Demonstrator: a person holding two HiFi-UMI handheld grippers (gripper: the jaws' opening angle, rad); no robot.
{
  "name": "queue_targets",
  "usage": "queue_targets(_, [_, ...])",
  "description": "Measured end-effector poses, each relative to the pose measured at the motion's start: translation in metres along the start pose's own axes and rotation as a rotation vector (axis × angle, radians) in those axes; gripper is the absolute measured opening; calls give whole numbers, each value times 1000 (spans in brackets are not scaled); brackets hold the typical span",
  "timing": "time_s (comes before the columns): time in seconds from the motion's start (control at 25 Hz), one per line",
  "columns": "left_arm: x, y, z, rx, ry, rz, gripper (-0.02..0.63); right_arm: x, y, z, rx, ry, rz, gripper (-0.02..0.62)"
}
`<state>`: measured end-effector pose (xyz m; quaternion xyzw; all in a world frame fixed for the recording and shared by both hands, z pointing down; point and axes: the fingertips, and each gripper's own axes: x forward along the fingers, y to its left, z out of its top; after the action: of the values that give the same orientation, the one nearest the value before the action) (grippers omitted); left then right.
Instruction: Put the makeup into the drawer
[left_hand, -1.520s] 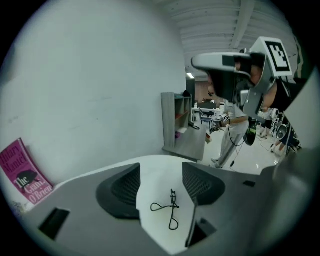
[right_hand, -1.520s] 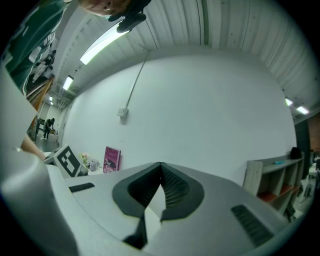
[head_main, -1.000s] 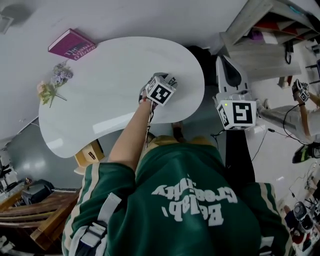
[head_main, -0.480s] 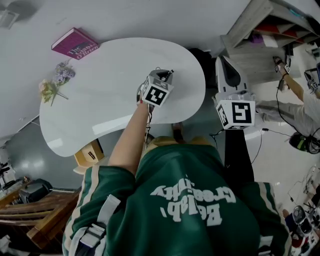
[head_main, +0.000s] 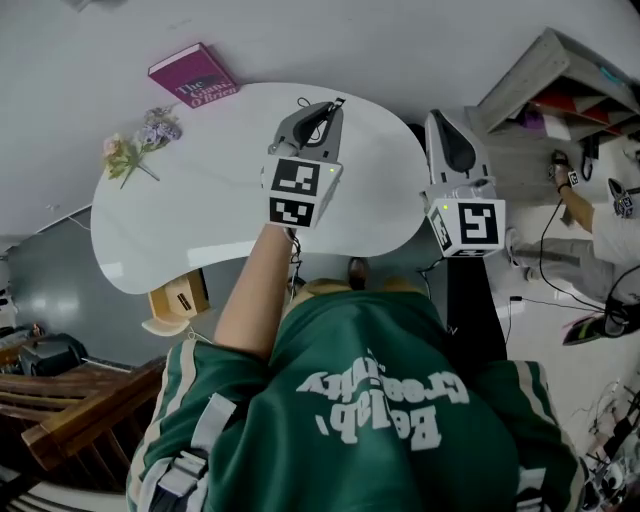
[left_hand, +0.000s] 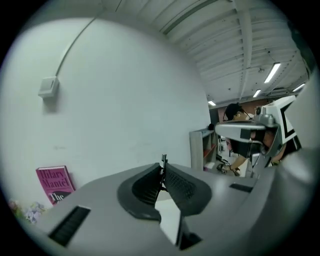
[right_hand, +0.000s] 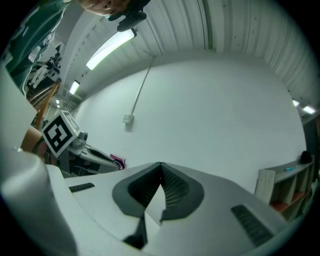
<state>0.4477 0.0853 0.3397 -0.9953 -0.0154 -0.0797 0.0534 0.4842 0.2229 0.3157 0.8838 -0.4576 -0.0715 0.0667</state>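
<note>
My left gripper (head_main: 326, 104) is held up level above the white table (head_main: 190, 210). Its jaws have just been closing and now pinch a thin black makeup stick (left_hand: 163, 161), whose tip pokes up between the fingertips; the stick (head_main: 338, 102) shows as a short dark sliver in the head view. In the left gripper view the left gripper (left_hand: 163, 167) faces a white wall. My right gripper (head_main: 441, 124) hovers past the table's right edge, and in its own view the right gripper (right_hand: 160, 166) is shut with nothing in it. No drawer front is plainly visible.
A magenta book (head_main: 194, 76) and a flower sprig (head_main: 138, 146) lie at the table's far left. A tan box (head_main: 178, 300) sits under the near edge. A grey shelf unit (head_main: 545, 85) and a person (head_main: 600, 225) are on the right, and wooden furniture (head_main: 70, 420) is at the lower left.
My left gripper has lifted off the tabletop and swung up to level, with its jaws closed on the thin black stick. The right gripper shifted slightly.
</note>
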Motion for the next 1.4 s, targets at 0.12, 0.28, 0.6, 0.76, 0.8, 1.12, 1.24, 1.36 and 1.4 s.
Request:
queue_targets(0.12, [-25,8,29,38,-100,62,40,8,16,9,-7,-22,29,9])
queue_targets(0.28, [-48,18,29,53,-133,114,40,16,36,15,-15,-29,66,9])
queue_targets(0.6, [-100,66,17,22,-128,206,40,39,92,27,-16,-22,147,9])
queue_targets(0.76, [-145,108,8,19,-112,285,40,62,150,35,-14,-24,234,9])
queue_targets(0.8, [-158,119,5,23,-107,310,40,68,168,37,-13,-27,262,9])
queue_targets(1.12, [-297,218,-28,19,-56,559,40,109,342,62,9,-81,528,9])
queue_targets(1.24, [-359,247,-42,17,-34,677,40,115,411,72,20,-107,646,9])
queue_targets(1.36, [-418,270,-56,10,-11,777,40,114,474,85,34,-117,739,9])
queue_targets(1.4, [-437,275,-61,6,-3,810,40,112,494,88,38,-125,774,9])
